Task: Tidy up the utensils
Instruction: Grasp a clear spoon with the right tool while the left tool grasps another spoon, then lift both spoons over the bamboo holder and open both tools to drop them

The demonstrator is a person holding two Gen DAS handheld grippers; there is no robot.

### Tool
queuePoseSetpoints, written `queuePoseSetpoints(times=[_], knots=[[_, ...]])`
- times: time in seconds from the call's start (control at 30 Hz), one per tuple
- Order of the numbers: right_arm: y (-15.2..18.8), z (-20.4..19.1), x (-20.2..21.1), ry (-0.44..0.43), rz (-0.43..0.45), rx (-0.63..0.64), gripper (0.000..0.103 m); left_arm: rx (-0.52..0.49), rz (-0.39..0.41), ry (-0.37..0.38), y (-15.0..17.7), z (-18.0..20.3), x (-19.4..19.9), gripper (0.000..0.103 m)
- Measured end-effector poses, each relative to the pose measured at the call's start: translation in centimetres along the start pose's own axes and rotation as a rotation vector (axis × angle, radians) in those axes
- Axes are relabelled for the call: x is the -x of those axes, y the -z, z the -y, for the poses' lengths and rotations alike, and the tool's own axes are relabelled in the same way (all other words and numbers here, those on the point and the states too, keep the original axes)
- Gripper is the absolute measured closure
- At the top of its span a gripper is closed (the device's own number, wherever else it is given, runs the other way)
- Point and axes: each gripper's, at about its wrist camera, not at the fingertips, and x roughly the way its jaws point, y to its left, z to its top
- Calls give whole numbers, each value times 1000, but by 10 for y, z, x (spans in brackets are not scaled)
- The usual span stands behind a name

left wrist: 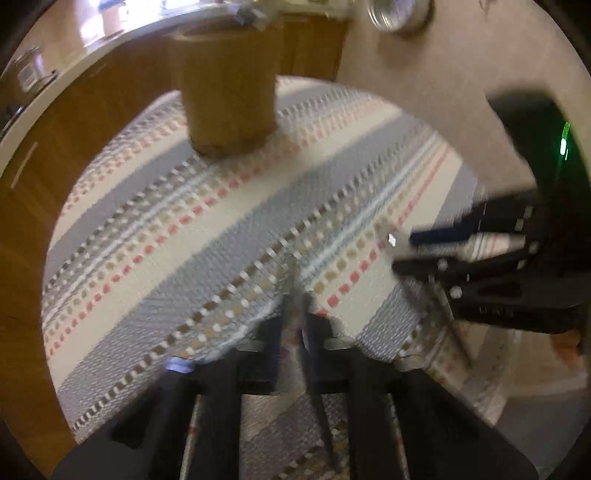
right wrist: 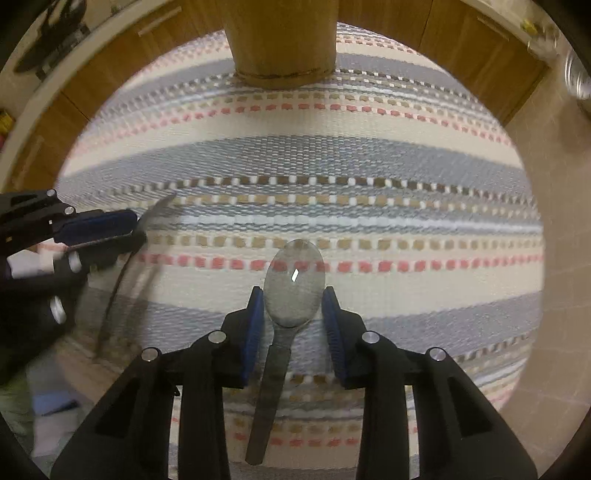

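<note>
The left gripper [left wrist: 295, 325] is holding a thin metal utensil [left wrist: 314, 369], its blue pads [right wrist: 99, 225] pressed together on the flat shaft; in the right wrist view that utensil [right wrist: 122, 266] is showing as a slim curved strip sticking out past the pads on both sides, its tip over the mat's left edge; motion blur is hiding whether it is a knife or a fork.

The right gripper [right wrist: 293, 310] is hanging over the near middle of the striped mat [right wrist: 369, 155], its fingers standing apart on either side of a spoon [right wrist: 288, 314]; the spoon is lying on the mat, bowl pointing toward the far edge and handle running back toward the camera; neither pad is touching it as far as the view shows.

A wooden cup [right wrist: 282, 40] is standing upright at the mat's far edge, well apart from both utensils; the mat is lying on a tan floor [right wrist: 546, 258], with wooden cabinets [right wrist: 461, 48] behind it; a metal can [left wrist: 397, 13] is sitting on the floor beyond the mat's far right corner.
</note>
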Motion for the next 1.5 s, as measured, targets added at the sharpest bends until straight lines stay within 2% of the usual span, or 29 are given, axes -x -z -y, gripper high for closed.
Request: queuePoseSetpoints(times=[0.03,0.1,0.23,0.3,0.33,0.4,0.43,0.47,0.53,0.57,0.63,0.73,0.87,0.9,0.93,0.97,1.0,1.07,1.17,1.27,1.5], knots=[[1,2,5,-19,14,-11,74,15,18,39,0,-4,7,103],[3,1,15,-14,59,-1,74,32,46,67,0,-9,13,103],[5,-2,22,-10,84,10,74,49,30,82,5,-15,9,103],[8,-3,21,-5,82,16,74,21,22,109,11,-13,7,103],[10,-2,21,2,82,16,74,-8,19,151,14,-8,8,103],[11,3,17,4,73,12,74,-91,6,216,22,8,10,87],[13,7,16,3,67,8,74,-144,-8,216,26,18,8,65],[15,12,14,4,63,8,74,-177,-12,197,27,26,7,57],[21,14,15,3,66,1,74,-242,-49,156,29,45,-3,58],[24,16,17,-1,67,-4,74,-257,-70,141,28,52,-10,63],[29,24,20,-11,71,-17,74,-287,-85,120,26,61,-19,63],[31,31,20,-13,64,-10,74,-294,-118,72,19,67,-36,71],[33,24,13,-49,41,43,74,-301,-126,65,16,69,-38,74],[33,21,12,-47,41,50,74,-292,-120,61,15,69,-38,81],[34,20,12,-50,43,53,74,-275,-114,64,14,66,-38,101],[34,20,12,-55,47,53,74,-250,-116,90,9,64,-41,103],[34,20,15,-63,56,51,74,-211,-104,112,6,58,-40,103],[35,21,20,-63,72,45,74,-181,-67,105,6,48,-39,103],[33,24,28,-70,99,41,74,-114,-35,173,5,35,-33,103],[33,29,41,-90,132,29,74,-74,29,179,5,28,-16,103],[35,20,94,-122,309,45,74,20,222,185,8,10,45,103]])
